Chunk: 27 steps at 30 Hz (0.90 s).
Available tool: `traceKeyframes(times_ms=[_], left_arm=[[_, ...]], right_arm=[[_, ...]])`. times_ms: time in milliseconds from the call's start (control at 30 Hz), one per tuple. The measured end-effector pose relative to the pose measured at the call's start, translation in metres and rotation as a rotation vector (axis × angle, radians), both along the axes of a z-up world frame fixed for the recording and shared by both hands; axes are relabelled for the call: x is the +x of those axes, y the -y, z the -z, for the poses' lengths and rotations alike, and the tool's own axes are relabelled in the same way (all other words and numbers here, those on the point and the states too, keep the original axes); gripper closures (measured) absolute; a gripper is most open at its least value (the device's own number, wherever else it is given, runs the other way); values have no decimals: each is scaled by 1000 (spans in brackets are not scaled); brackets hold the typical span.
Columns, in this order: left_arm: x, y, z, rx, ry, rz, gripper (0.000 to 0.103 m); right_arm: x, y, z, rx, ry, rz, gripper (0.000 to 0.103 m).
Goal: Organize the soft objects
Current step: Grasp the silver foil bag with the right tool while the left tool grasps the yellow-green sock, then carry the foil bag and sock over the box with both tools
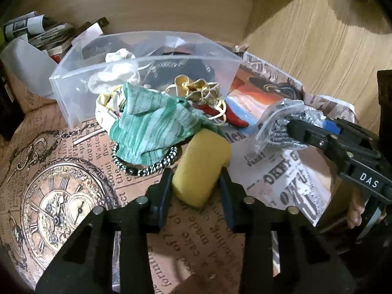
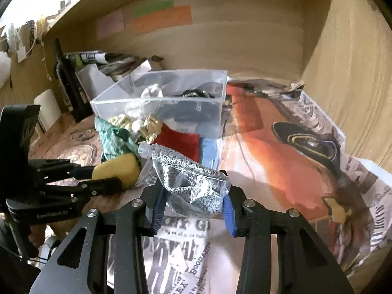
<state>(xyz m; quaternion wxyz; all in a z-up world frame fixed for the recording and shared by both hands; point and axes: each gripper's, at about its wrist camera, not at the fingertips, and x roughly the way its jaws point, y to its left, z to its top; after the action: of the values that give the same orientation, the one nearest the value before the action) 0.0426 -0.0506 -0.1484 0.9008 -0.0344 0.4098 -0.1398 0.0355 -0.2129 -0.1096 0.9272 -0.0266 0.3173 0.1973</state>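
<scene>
Gripping yellow sponge (image 1: 201,166) lengthwise, pointing forward

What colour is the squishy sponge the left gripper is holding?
The sponge is yellow, clearest in the left wrist view, held between the left gripper fingers.

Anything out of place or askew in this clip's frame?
Yes. The clear plastic bin holds only a few items, while a green striped cloth, gold ribbon and a beaded bracelet lie heaped against its front wall on the paper-covered shelf, not inside.
</scene>
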Motion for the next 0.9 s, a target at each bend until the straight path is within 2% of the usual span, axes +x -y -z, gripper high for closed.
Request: traceKeyframes(times_ms=[233,633,900], left_arm=[[-10,-9,-24,-2,78,-26,68],[-7,-45,-92,-44,271,-128,70],[23,-78,-103,-18,299,-205,73]], right_arm=[[3,1,-18,25,59,12,67],[26,-9,-54,72,167,6,67],[52,-27,-67,88,196,-17,67]])
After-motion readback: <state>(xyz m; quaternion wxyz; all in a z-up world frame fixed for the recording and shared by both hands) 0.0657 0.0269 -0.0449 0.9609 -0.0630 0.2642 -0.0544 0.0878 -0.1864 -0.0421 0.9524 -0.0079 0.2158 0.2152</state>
